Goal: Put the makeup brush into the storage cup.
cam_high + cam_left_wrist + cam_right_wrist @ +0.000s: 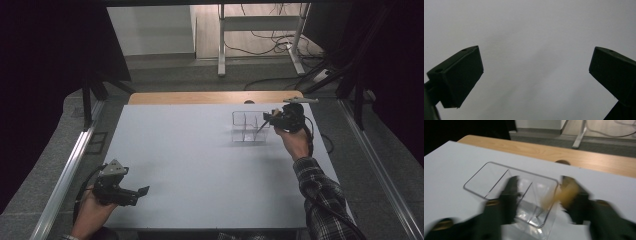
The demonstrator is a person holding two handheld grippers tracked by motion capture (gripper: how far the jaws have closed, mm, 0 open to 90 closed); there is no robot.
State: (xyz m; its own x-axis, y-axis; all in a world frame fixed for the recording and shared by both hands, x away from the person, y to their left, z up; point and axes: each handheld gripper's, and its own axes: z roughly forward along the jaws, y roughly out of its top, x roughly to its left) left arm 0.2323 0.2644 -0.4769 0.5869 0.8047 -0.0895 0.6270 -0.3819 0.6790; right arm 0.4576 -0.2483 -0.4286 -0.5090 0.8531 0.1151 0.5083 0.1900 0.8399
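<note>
Pale desk is carrying a clear box at two o'clock; right gripper is hovering there, jaws spread; left gripper is resting at seven o'clock, jaws spread.

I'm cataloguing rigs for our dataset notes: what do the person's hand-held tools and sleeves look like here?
Both tools are black with two blocky black jaws. The left tool carries a grey three-cornered plate on top and trails a black cable. The right tool also trails a black cable along the forearm; its jaws show tan patches in the right gripper view. The right arm wears a dark plaid sleeve.
</note>
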